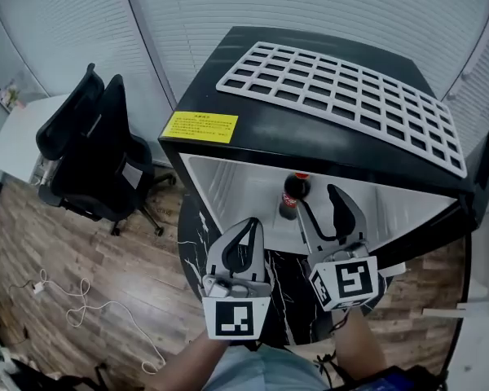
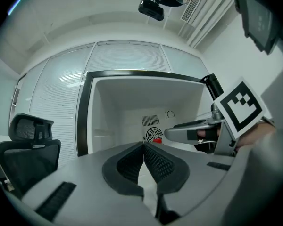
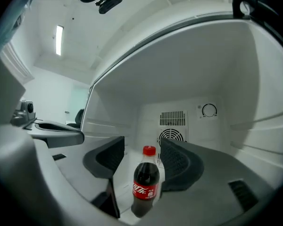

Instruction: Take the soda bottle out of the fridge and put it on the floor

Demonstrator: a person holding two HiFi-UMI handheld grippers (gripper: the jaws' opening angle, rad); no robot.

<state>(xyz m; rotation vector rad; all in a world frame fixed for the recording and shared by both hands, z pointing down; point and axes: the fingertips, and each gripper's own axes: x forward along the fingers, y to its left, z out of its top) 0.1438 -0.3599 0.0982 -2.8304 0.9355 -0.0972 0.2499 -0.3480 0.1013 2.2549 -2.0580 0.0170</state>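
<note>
Bottle (image 3: 146, 187): stood upright in fridge (image 1: 228, 177), just ahead of right jaws' gap.
Right gripper (image 1: 319, 199): jaws wide apart, gripped nothing.
Left gripper (image 2: 144, 148): jaws together, empty, outside fridge opening.

Your left hand-held gripper (image 1: 246, 225) and right hand-held gripper (image 1: 319, 199) are both light grey plastic shells with dark ribbed pads (image 2: 160, 163) inside, and each one carries a white cube (image 1: 230, 318) printed with black square markers. Your clothing (image 1: 261, 371) looks pale blue-grey.
</note>
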